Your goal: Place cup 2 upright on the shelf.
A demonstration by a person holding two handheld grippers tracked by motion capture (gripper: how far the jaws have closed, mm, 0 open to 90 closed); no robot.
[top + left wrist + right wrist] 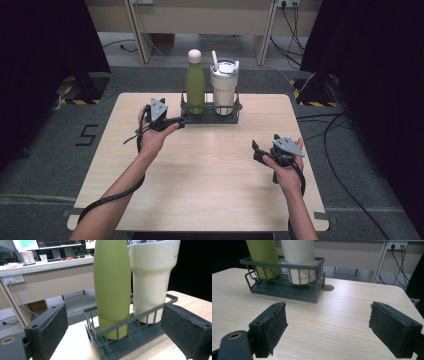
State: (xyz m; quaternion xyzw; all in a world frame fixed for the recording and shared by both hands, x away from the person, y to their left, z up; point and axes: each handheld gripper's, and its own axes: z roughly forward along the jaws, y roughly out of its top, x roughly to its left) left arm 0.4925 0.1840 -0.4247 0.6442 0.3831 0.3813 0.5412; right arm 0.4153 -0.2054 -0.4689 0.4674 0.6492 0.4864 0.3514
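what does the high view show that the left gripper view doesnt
High view: the whole table, both forearms, the left hand-held gripper beside the rack, the right hand-held gripper out over bare wood, the bottle's cream cap and the tumbler's lid.

Left gripper view: a desk behind the table, with monitors on it and a wall socket below.

Both: the green bottle and cream tumbler standing side by side in the dark wire rack.
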